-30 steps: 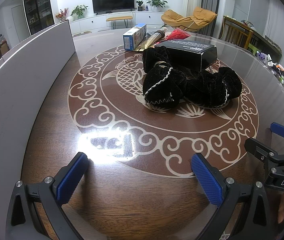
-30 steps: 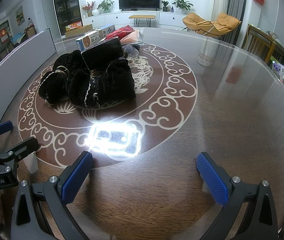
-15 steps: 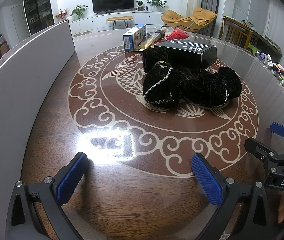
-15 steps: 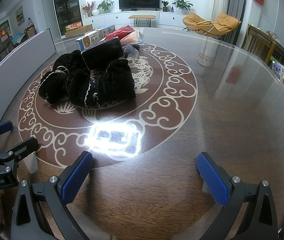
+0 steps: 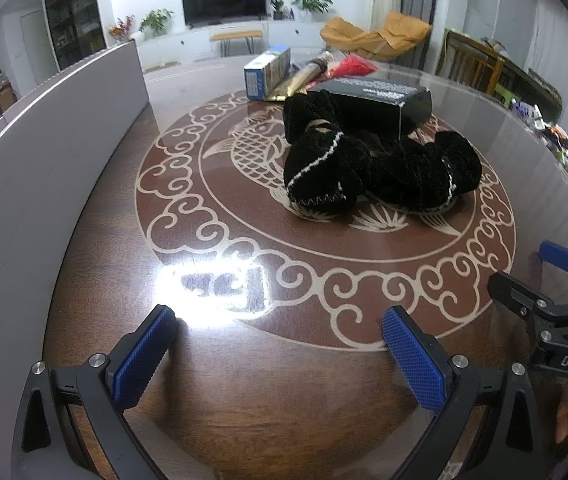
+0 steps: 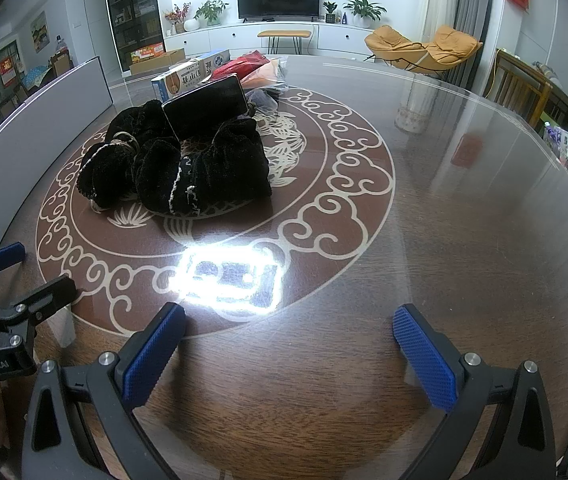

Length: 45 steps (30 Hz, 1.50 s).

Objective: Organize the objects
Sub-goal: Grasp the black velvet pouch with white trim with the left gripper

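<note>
— Since you ask what has changed over the last second: nothing I can make out. The left gripper [image 5: 275,340] and the right gripper [image 6: 288,340] sit low over the near edge of the surface [image 6: 464,200] exactly as before, side by side, each with its fingers spread wide and nothing between them.

— And the things to be tidied?

— Untouched. The black velvet pouches [image 5: 368,172] lie heaped in the middle of the fish pattern, well apart from both grippers. A black box [image 5: 376,100] rests against the far side of the heap, partly on it. Behind that stand a blue and white carton [image 5: 265,72], a gold packet [image 5: 304,78] and something red [image 5: 352,68], close together.

— So the sorting hasn't begun?

— That is my reading. Both tools seem to be waiting; the nearest pouch looks the likeliest first pick, soft enough to pinch from above.
</note>
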Each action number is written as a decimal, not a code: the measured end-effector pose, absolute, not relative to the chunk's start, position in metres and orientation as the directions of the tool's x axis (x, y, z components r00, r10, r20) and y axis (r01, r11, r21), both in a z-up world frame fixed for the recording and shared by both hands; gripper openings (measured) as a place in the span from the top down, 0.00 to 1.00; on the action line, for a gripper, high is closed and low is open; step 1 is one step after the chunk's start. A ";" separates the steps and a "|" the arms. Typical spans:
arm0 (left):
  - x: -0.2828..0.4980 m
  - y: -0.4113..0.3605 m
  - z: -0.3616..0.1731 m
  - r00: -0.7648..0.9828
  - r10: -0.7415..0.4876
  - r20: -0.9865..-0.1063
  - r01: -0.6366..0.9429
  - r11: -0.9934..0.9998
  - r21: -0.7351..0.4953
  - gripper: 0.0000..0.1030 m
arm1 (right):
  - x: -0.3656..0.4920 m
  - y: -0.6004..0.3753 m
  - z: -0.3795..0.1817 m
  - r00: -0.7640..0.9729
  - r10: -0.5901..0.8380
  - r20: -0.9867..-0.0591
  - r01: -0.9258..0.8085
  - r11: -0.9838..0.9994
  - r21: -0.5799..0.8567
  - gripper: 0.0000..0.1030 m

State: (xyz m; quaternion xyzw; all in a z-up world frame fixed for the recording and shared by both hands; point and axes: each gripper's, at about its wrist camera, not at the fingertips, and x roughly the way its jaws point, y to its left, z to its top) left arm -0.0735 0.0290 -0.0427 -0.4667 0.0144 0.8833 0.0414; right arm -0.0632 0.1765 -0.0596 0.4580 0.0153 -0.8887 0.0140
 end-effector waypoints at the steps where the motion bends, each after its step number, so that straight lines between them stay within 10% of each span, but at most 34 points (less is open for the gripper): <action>1: -0.075 0.024 -0.037 -0.558 0.102 -0.824 -0.091 -0.994 -0.061 0.00 | -0.063 0.177 -0.060 -0.580 -0.011 -0.815 0.039 -0.999 -0.014 0.00; 18: -0.192 -0.002 -0.022 -0.542 0.117 -0.832 0.032 -0.987 -0.160 0.01 | -0.063 0.177 -0.060 -0.580 -0.011 -0.815 0.038 -0.999 -0.014 0.00; 23: -0.195 -0.004 -0.019 -0.538 0.151 -0.830 0.033 -0.979 -0.200 0.19 | -0.063 0.177 -0.060 -0.580 -0.010 -0.815 0.038 -0.999 -0.014 0.00; 29: -0.194 0.006 -0.008 -0.546 0.193 -0.815 -0.017 -0.975 -0.220 0.19 | -0.063 0.177 -0.060 -0.580 -0.010 -0.815 0.038 -0.999 -0.014 0.00; 37: -0.202 0.040 -0.030 -0.513 0.129 -0.849 -0.076 -0.992 -0.105 0.18 | -0.063 0.177 -0.060 -0.580 -0.010 -0.815 0.038 -0.999 -0.014 0.00; 41: -0.199 0.044 -0.030 -0.543 0.053 -0.838 -0.080 -0.997 -0.011 0.59 | -0.063 0.177 -0.060 -0.580 -0.010 -0.815 0.037 -0.999 -0.014 0.00; 45: -0.186 0.036 -0.031 -0.561 0.013 -0.828 -0.065 -0.997 0.029 0.64 | -0.063 0.177 -0.060 -0.580 -0.010 -0.815 0.037 -0.999 -0.014 0.00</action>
